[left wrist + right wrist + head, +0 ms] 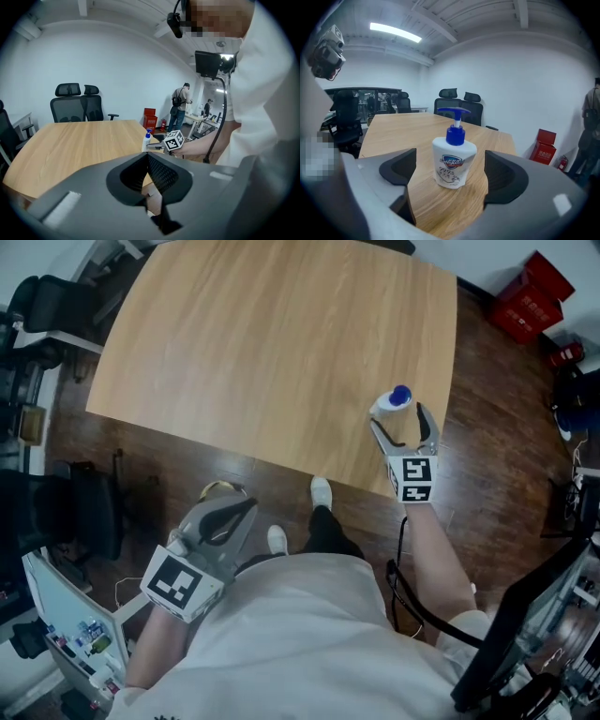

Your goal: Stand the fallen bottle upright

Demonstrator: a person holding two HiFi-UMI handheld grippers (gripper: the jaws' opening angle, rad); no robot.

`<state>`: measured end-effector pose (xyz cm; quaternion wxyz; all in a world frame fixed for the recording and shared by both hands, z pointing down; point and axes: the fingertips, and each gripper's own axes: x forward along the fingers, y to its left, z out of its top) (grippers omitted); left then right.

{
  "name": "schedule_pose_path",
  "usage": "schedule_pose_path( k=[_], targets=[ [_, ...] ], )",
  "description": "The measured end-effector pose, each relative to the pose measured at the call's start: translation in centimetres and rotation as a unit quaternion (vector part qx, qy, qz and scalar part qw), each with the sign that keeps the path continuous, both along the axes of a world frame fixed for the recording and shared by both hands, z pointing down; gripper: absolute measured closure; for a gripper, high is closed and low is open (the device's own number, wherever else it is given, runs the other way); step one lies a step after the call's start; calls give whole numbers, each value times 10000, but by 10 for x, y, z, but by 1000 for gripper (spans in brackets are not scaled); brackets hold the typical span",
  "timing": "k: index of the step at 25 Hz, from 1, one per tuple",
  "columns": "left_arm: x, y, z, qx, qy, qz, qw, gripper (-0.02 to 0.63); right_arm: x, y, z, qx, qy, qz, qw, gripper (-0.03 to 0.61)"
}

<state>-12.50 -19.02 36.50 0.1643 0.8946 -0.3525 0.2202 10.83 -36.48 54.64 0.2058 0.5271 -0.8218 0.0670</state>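
Note:
A white pump bottle (390,405) with a blue pump head stands upright on the wooden table (262,352), close to its near right corner. My right gripper (399,420) is open just behind it. In the right gripper view the bottle (453,161) stands a little beyond the right gripper (451,171), apart from both jaws. My left gripper (234,512) hangs off the table's near edge by my body, shut on nothing. The left gripper view shows the left gripper (147,173) with its jaws pressed together, and the bottle (146,139) far across the table (70,145).
Black office chairs (77,105) stand at the table's far side and are seen again as chairs (459,105). A red box (530,301) sits on the dark floor beyond the table's right corner. A person (179,105) stands in the background. More chairs (37,315) crowd the left side.

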Motion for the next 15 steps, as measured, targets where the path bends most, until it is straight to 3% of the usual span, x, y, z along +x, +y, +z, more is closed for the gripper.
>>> schedule_pose_path(
  k=[5, 8, 12, 15],
  targets=[
    [-19, 34, 0, 246, -94, 129, 9996, 614, -10, 64, -7, -170, 598, -183, 9979, 127],
    [-26, 65, -5, 459, 59, 202, 9987, 614, -25, 117, -17, -240, 755, -358, 9962, 126],
    [-42, 119, -9, 752, 351, 379, 9958, 614, -47, 196, -48, -258, 437, -250, 9984, 126],
    [-47, 158, -2, 750, 579, 503, 9942, 614, -55, 258, -70, -309, 136, -89, 9994, 126]
  ],
)
